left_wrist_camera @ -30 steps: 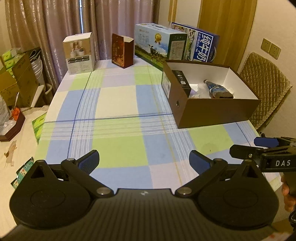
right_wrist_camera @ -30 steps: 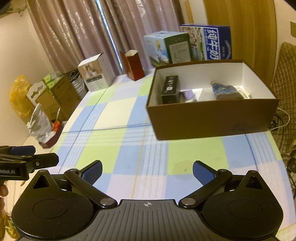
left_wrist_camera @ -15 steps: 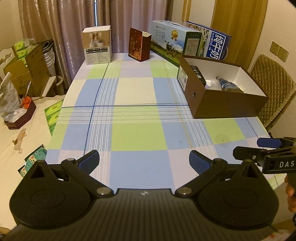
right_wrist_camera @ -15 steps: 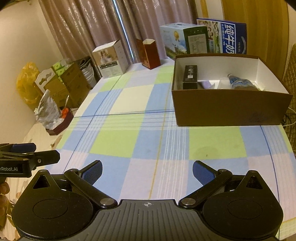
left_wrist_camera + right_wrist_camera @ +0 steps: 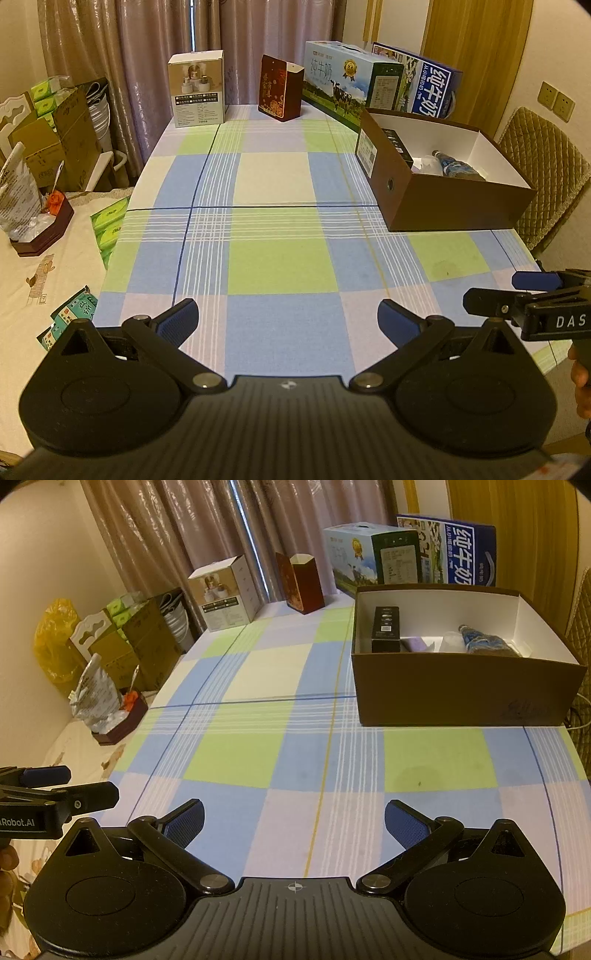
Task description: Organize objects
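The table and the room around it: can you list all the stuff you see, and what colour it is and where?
tablecloth: 1, blue, green and cream checks, covers the table
open box: 1, brown outside, white inside, right side of the table
black box: 1, black, inside the open box, left end
bottle: 1, blue label, lying inside the open box
milk cartons: 2, blue and green, far right end of the table
red box: 1, dark red, far end, middle
white box: 1, white, far end, left
curtains: brownish, behind the table
chair: 1, tan quilted, right of the table
left tool: 1, black with blue pads, open
right tool: 1, same colours, open
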The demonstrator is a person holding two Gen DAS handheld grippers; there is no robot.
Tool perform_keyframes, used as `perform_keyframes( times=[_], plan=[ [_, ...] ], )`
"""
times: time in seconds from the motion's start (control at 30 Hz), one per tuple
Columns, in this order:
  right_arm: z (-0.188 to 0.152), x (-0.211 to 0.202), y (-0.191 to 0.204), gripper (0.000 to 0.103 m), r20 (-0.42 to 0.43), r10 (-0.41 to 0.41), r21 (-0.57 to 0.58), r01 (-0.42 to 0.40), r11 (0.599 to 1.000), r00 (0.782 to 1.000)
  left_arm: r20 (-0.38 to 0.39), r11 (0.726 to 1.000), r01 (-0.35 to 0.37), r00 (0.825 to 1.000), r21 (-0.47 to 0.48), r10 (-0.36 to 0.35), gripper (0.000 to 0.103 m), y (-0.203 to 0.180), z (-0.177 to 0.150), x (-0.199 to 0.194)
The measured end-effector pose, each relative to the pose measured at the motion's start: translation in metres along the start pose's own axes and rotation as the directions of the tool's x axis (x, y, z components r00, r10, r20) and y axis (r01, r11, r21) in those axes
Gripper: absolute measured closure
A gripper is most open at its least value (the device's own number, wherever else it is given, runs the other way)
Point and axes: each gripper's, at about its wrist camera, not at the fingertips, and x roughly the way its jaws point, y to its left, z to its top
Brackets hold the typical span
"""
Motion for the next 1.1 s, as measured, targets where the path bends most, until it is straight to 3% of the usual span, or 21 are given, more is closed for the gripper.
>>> perform_keyframes(
  times=[1.1],
  plan=[
    [0.002, 0.006, -0.011, 0.002, -0.002, 0.001, 0.009, -0.001, 1.000, 1.000, -0.013, 1.000, -0.002, 1.000, 0.025, 0.002, 0.001, -0.006, 0.005, 0.014]
  ],
)
